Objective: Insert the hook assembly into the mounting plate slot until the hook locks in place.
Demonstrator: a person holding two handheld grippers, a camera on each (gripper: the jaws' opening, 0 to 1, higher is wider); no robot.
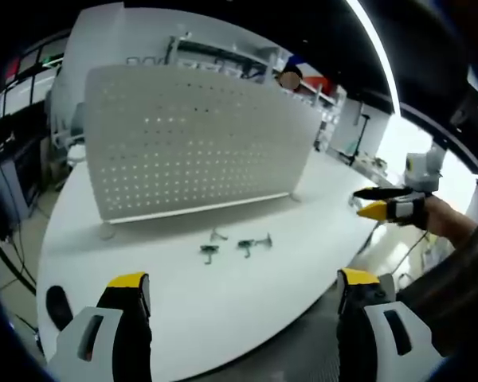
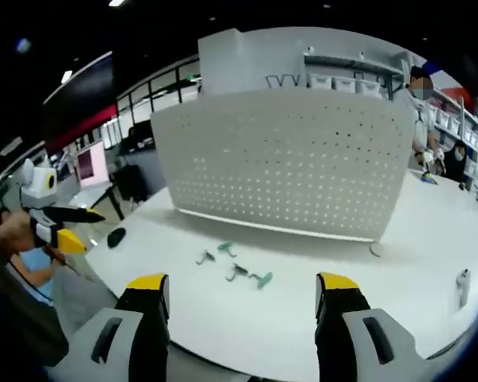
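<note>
A white perforated mounting plate (image 1: pixel 195 139) (image 2: pixel 291 159) stands upright on the white table (image 1: pixel 223 318). Several small dark green hook pieces lie loose in front of it: one hook (image 1: pixel 209 251), a second hook (image 1: pixel 255 242), and in the right gripper view a hook (image 2: pixel 226 248) and another hook (image 2: pixel 251 276). My left gripper (image 1: pixel 243 280) hovers open over the table's near edge, well short of the hooks, holding nothing. My right gripper (image 2: pixel 243 283) is also open and empty, back from the hooks. Each gripper shows in the other's view, right gripper (image 1: pixel 380 204) and left gripper (image 2: pixel 70 228), off the table's edge.
A black oval object (image 1: pixel 57 306) (image 2: pixel 116 236) lies near the table's edge. A small white bottle (image 2: pixel 462 286) stands at the right side. The plate rests on round feet (image 2: pixel 374 250). Shelving and people (image 2: pixel 421 103) are behind the plate.
</note>
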